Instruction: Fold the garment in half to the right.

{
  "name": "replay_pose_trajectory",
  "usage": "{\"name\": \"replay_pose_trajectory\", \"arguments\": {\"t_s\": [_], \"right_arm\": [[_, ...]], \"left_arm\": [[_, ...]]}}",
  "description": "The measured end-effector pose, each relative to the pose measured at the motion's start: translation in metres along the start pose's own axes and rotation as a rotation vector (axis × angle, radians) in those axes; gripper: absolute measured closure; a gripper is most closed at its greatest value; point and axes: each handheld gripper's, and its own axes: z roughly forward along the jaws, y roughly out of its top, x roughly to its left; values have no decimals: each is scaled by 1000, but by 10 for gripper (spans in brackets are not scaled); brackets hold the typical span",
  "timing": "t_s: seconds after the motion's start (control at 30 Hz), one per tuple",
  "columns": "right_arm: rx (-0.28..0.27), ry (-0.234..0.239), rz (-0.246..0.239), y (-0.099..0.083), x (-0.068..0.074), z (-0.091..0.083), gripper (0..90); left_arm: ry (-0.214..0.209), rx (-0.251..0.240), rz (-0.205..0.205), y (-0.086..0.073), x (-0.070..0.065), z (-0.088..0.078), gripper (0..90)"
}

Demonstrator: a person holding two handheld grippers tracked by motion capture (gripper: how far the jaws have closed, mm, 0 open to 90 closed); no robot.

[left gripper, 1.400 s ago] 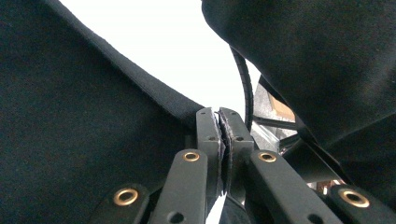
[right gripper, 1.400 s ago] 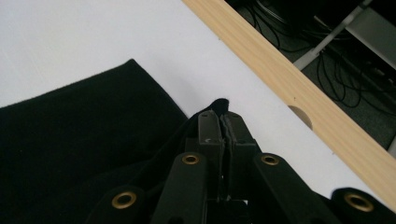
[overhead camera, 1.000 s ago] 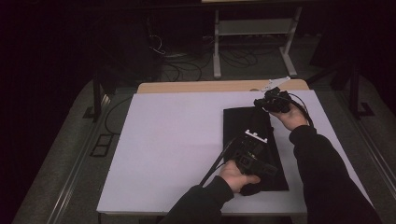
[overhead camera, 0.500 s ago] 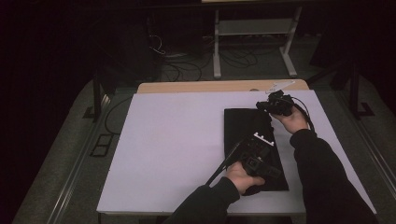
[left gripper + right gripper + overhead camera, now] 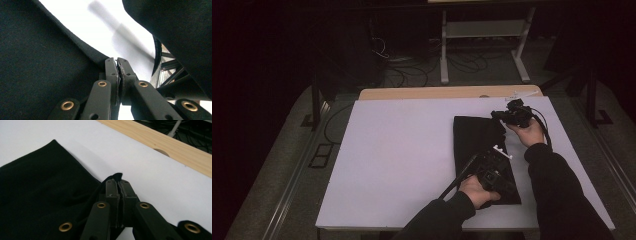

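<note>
Right gripper view: right claw (image 5: 117, 185) pinches black cloth (image 5: 37, 195) (corner, seemingly) | left claw (image 5: 117, 67) clamps hem.

The high view hangs above my side of the table (image 5: 412, 150), facing forward and down, far enough to take in the whole top. My left gripper (image 5: 117, 61) carries a camera looking along its fingers, very close on the black cloth (image 5: 37, 75). My right gripper (image 5: 117, 180) carries another, facing the table's 12 o'clock wooden edge (image 5: 160, 142). All three share that cloth.
</note>
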Motion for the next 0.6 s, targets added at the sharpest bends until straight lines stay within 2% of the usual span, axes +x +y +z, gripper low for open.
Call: {"name": "replay_pose_trajectory", "arguments": {"t_s": [0.13,0.33,0.5,0.6], "right_arm": [[2,3,62,-4,-7,-4,756],[-5,-5,172,-8,-19,-15,649],[-17,-3,189,-9,-23,-24,557],[-25,13,207,-8,-24,-27,449]], "left_arm": [[4,11,-1,0,0,2,838],[10,-10,10,1,-2,-3,707],[20,-34,12,2,-1,-10,618],[20,-46,17,2,-1,-14,535]]}}
